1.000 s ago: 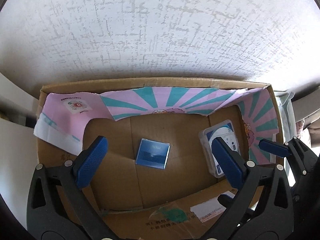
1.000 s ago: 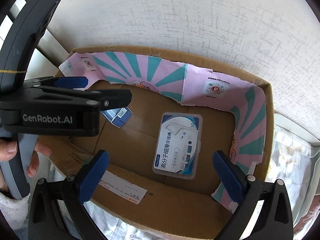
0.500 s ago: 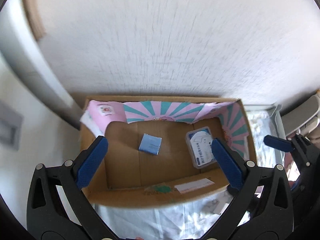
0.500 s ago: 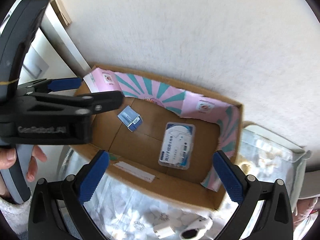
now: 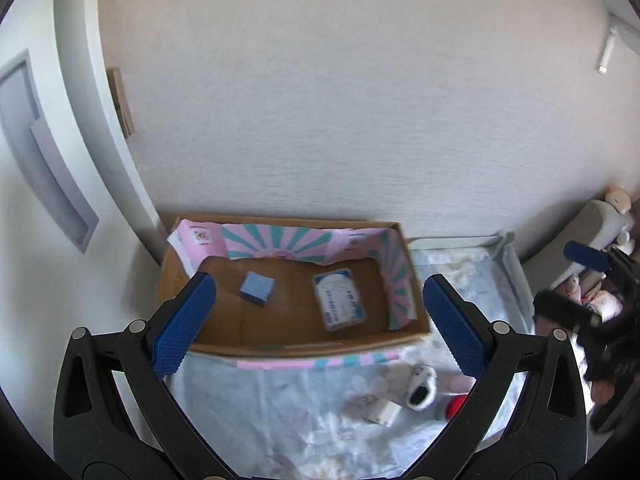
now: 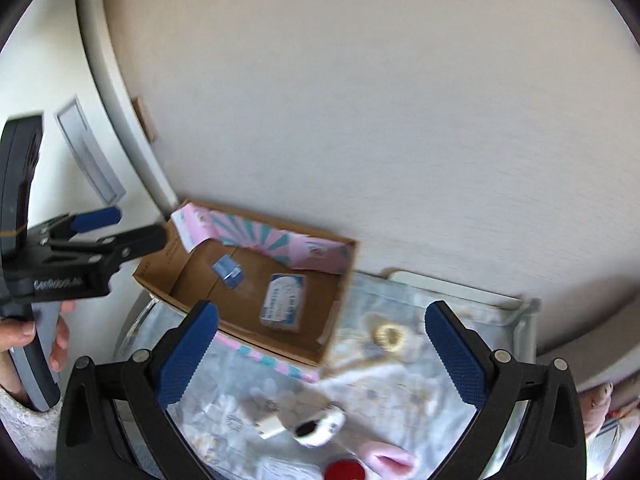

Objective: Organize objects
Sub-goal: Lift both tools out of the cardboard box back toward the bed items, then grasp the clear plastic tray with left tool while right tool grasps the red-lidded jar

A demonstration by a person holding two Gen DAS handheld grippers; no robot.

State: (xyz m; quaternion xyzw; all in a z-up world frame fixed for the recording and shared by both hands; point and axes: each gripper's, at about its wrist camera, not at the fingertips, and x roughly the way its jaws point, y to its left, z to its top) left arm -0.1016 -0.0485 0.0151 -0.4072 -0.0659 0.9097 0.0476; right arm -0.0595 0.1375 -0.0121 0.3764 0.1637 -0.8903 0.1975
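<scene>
Left wrist view: the left gripper (image 5: 320,328) gapes wide and empty at lower centre. Between its tips, mid-frame, sits the cardboard box (image 5: 304,350), holding a small blue box (image 5: 257,288) and a clear case (image 5: 340,299). Right gripper (image 6: 320,344) likewise spread, empty; white cube (image 6: 267,428) below.

Both tools, left (image 5: 318,322) and right (image 6: 320,344), have pulled up and back from the cardboard box (image 5: 304,350), revealing the bed (image 5: 280,408).

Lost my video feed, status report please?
Left gripper and right gripper open, empty. Two packs inside cardboard box. Loose items on cloth. Nothing blocking.
</scene>
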